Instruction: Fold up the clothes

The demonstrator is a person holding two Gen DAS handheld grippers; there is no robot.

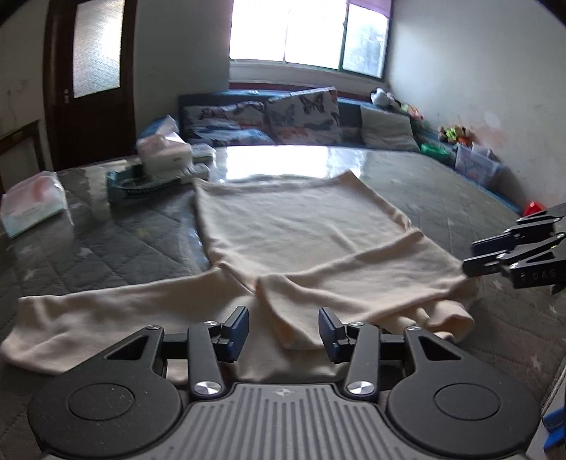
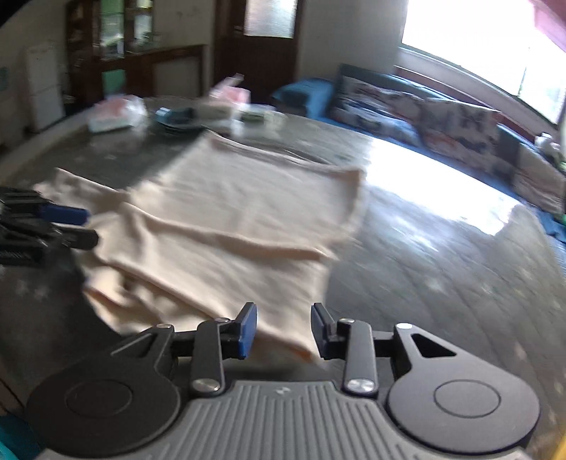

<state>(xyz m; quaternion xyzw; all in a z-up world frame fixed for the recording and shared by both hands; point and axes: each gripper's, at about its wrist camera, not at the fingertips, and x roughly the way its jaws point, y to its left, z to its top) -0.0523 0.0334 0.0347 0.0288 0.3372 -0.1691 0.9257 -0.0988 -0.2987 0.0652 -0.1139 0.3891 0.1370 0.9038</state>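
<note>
Left gripper (image 1: 283,331) jaws apart over cream knit long-sleeved top (image 1: 300,226); right gripper (image 2: 283,331) open too, blurry. Top flat on grey quilted bed (image 1: 442,177), hem toward window (image 1: 307,32), sleeves crosswise.

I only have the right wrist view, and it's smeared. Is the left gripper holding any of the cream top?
Observer: No. The left gripper is open. The folded sleeve's cuff lies between its fingers, unpinched.
Operator: Where's the other sleeve?
Observer: The other sleeve lies stretched out flat to the left of that gripper, not yet folded in.
Operator: How does my gripper look from the side?
Observer: The right gripper sits at the cream top's right edge with its jaws slightly apart. I cannot tell whether it touches the cloth.
</note>
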